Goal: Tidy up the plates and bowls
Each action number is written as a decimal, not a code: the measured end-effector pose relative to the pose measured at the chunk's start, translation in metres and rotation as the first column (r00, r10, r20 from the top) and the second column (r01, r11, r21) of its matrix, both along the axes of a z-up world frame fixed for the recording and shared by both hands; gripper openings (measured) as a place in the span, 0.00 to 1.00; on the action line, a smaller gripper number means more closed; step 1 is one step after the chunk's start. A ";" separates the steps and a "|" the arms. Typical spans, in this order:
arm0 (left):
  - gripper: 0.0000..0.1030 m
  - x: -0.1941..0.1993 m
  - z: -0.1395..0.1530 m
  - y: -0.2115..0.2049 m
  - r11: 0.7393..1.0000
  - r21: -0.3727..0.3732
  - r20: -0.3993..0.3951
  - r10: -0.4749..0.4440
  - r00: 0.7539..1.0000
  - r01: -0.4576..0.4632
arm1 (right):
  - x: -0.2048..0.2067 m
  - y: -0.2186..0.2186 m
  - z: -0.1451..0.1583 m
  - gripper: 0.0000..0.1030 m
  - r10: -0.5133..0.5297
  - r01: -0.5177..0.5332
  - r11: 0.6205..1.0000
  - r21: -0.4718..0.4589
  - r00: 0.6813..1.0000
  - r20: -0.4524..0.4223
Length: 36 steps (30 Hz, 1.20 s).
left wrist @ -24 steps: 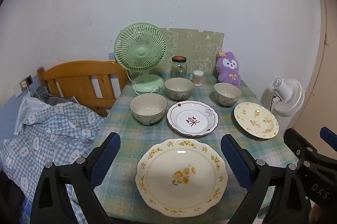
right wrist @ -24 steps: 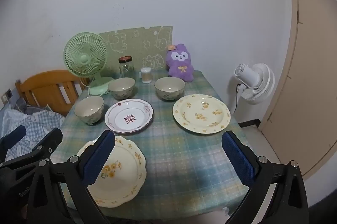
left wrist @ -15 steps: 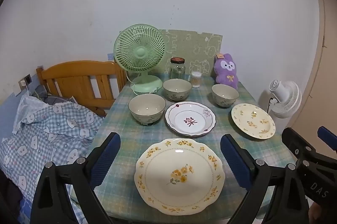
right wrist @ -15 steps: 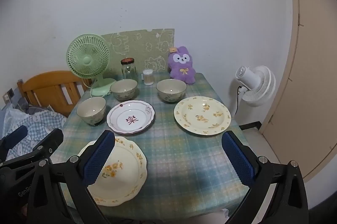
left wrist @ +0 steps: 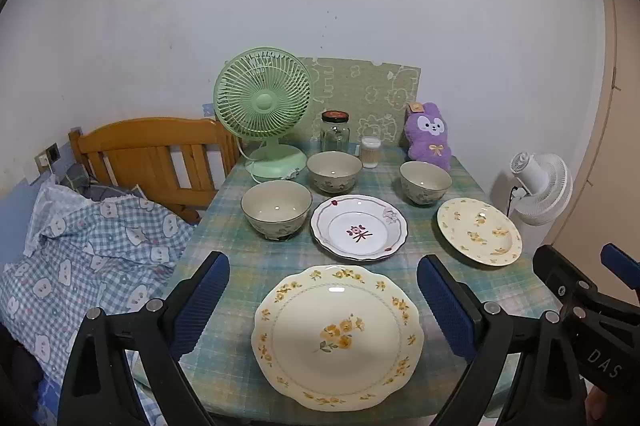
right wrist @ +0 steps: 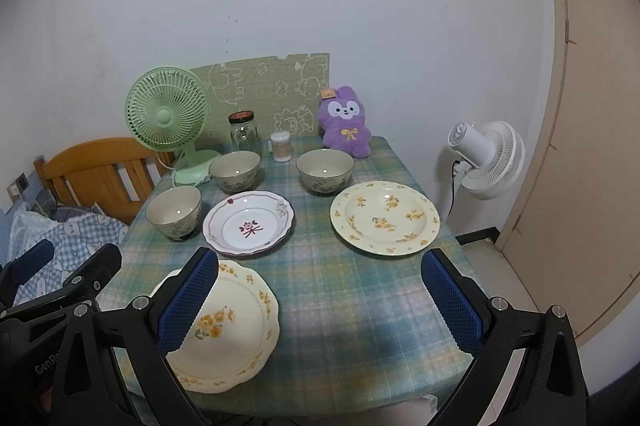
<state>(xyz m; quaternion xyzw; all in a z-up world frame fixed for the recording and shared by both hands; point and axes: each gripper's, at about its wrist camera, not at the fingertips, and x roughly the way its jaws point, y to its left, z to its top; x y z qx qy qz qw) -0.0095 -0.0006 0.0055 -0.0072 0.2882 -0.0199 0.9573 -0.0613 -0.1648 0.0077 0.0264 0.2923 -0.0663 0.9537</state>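
Note:
On the checked tablecloth lie three plates: a scalloped cream plate with yellow flowers [left wrist: 338, 336] [right wrist: 224, 322] at the near edge, a white plate with a red motif [left wrist: 359, 227] [right wrist: 249, 222] in the middle, and a round cream flowered plate [left wrist: 479, 231] [right wrist: 385, 218] to the right. Three beige bowls stand behind them: left [left wrist: 276, 208] [right wrist: 173, 211], middle [left wrist: 334, 171] [right wrist: 235, 170], right [left wrist: 425, 182] [right wrist: 325, 170]. My left gripper [left wrist: 323, 304] hangs open above the scalloped plate. My right gripper [right wrist: 319, 298] is open over bare cloth, its left finger overlapping that plate's rim.
A green desk fan [left wrist: 264, 111], a glass jar [left wrist: 335, 131], a small cup of cotton swabs [left wrist: 370, 152] and a purple plush [left wrist: 428, 135] line the table's back. A wooden bed frame [left wrist: 152, 153] with checked bedding sits left; a white fan [right wrist: 486, 157] stands right.
Both grippers have drawn back slightly from the table, so the dishes look a little smaller and farther. Nothing on the table has moved and both grippers stay open.

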 end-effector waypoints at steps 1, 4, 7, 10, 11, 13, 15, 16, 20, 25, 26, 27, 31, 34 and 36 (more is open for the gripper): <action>0.93 -0.001 0.001 -0.001 1.000 0.007 0.007 0.002 1.000 -0.002 | -0.001 0.000 0.000 1.00 -0.001 0.001 1.000 0.000 1.000 0.003; 0.93 -0.002 0.002 -0.003 1.000 0.009 0.013 0.002 1.000 -0.002 | 0.000 -0.002 0.001 1.00 0.005 -0.005 1.000 0.010 1.000 -0.004; 0.92 0.000 0.001 -0.002 1.000 0.008 0.006 0.003 1.000 -0.003 | 0.001 -0.001 0.001 1.00 0.010 -0.010 1.000 0.003 1.000 -0.013; 0.92 -0.001 0.000 -0.002 1.000 0.008 0.008 0.005 1.000 -0.005 | 0.001 0.001 0.001 1.00 0.015 -0.015 1.000 -0.007 1.000 -0.015; 0.93 0.001 0.001 -0.002 1.000 0.010 0.009 0.005 1.000 -0.005 | 0.001 0.002 0.001 1.00 0.018 -0.018 1.000 -0.007 1.000 -0.015; 0.93 0.001 0.000 -0.003 1.000 0.015 0.009 0.009 1.000 -0.009 | 0.001 0.001 0.001 1.00 0.021 -0.021 1.000 -0.007 1.000 -0.015; 0.92 0.001 -0.001 -0.002 1.000 0.007 0.007 0.005 1.000 -0.005 | 0.000 0.000 0.001 1.00 0.024 -0.024 1.000 -0.001 1.000 -0.016; 0.93 0.000 -0.001 -0.002 1.000 0.006 0.008 0.005 1.000 -0.005 | 0.000 -0.001 0.002 1.00 0.025 -0.024 1.000 0.001 1.000 -0.017; 0.93 -0.003 -0.002 -0.003 1.000 0.005 0.021 0.005 1.000 -0.005 | 0.000 -0.001 0.002 1.00 0.027 -0.027 1.000 0.007 1.000 -0.016; 0.92 -0.004 -0.004 -0.004 1.000 0.005 0.022 0.005 1.000 -0.006 | -0.001 -0.003 0.000 1.00 0.033 -0.032 0.999 0.019 0.999 -0.018; 0.92 -0.005 -0.004 -0.004 1.000 0.004 0.023 0.005 1.000 -0.005 | -0.001 -0.003 0.000 1.00 0.032 -0.032 0.999 0.018 0.999 -0.018; 0.92 -0.005 -0.004 -0.004 1.000 0.003 0.023 0.004 1.000 -0.004 | -0.001 -0.003 0.000 1.00 0.032 -0.032 0.999 0.019 0.999 -0.017; 0.92 -0.006 -0.005 -0.006 1.000 0.004 0.023 0.001 1.000 -0.002 | -0.001 -0.003 -0.001 1.00 0.030 -0.029 0.999 0.023 0.999 -0.020; 0.91 -0.007 -0.005 -0.008 1.000 0.007 0.023 -0.004 1.000 0.004 | -0.001 -0.004 -0.001 1.00 0.030 -0.029 0.999 0.030 0.999 -0.018; 0.91 -0.007 -0.005 -0.009 1.000 0.007 0.023 -0.004 1.000 0.003 | -0.001 -0.005 -0.001 1.00 0.029 -0.029 0.999 0.030 0.999 -0.017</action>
